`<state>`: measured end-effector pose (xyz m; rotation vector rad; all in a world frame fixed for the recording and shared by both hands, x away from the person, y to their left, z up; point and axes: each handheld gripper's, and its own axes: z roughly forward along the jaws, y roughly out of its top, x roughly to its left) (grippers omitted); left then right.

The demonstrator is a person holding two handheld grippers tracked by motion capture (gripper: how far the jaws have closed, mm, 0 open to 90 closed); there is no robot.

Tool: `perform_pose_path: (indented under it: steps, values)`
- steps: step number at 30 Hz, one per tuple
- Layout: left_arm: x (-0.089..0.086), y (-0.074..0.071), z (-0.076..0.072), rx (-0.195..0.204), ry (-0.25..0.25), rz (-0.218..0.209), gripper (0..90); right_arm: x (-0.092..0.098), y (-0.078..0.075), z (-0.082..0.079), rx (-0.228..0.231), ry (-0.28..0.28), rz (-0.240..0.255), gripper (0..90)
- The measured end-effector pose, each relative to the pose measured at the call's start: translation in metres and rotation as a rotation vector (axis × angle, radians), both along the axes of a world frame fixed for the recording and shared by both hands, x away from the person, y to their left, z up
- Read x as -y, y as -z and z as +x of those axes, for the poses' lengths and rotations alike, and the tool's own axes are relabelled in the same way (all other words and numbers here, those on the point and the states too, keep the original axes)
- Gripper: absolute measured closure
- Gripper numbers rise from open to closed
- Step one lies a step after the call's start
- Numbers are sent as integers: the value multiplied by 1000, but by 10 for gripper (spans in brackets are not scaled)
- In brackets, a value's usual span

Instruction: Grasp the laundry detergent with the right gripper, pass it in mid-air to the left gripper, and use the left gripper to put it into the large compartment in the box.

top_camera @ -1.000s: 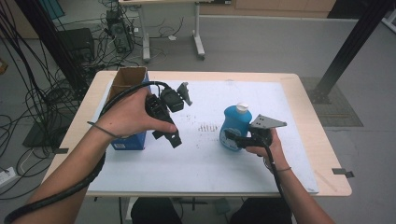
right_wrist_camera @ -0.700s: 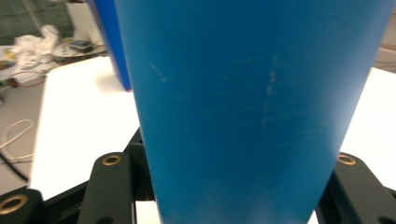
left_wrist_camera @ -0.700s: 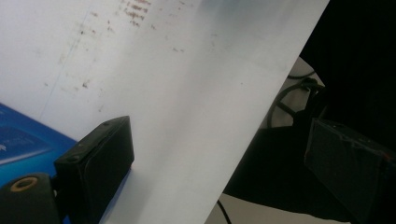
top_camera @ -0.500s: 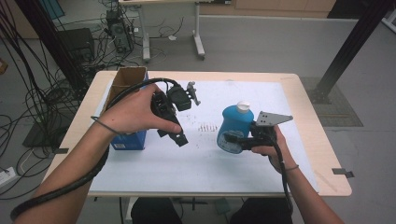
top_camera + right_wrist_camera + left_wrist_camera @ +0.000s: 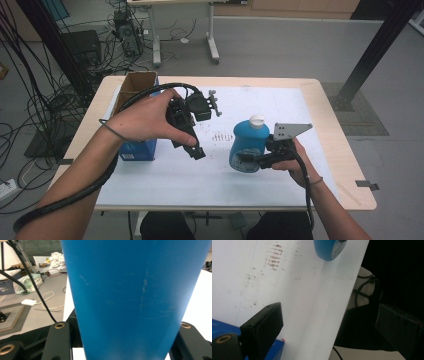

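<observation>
A blue bottle (image 5: pixel 246 144) with a white cap (image 5: pixel 257 120) is held tilted just above the white sheet (image 5: pixel 260 102), cap pointing away from the person. My right gripper (image 5: pixel 256 161) is shut on its lower body. In the right gripper view the bottle (image 5: pixel 130 290) stands between the two black jaws, which press on its sides. My left gripper (image 5: pixel 195 145) hangs above the sheet to the bottle's left, jaws pointing down. In the left gripper view its jaws stand wide apart with nothing between them, and the bottle's base (image 5: pixel 329 250) shows at the top.
An open cardboard box (image 5: pixel 134 85) sits at the table's left edge, with a blue box (image 5: pixel 137 149) in front of it. Small reddish marks (image 5: pixel 220 136) dot the sheet's middle. Cables and table legs crowd the floor beyond.
The right gripper has risen a little with the blue bottle and drawn it slightly toward the person. The left gripper has barely shifted.
</observation>
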<state>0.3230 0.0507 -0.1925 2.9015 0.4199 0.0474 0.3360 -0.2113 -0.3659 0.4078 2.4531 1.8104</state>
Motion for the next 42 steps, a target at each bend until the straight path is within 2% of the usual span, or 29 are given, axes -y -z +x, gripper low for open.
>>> perform_pose_path:
  steps: [17,31,42]
  values:
    - [19,-9,-2,-28,45,-14,81,-10,-12,-9,22,-103,4,434]
    - [30,-11,-4,-2,70,-30,67,-21,-22,-16,33,-162,11,434]
    - [41,-11,-10,-4,98,-31,71,-32,-30,-22,45,-207,-3,434]
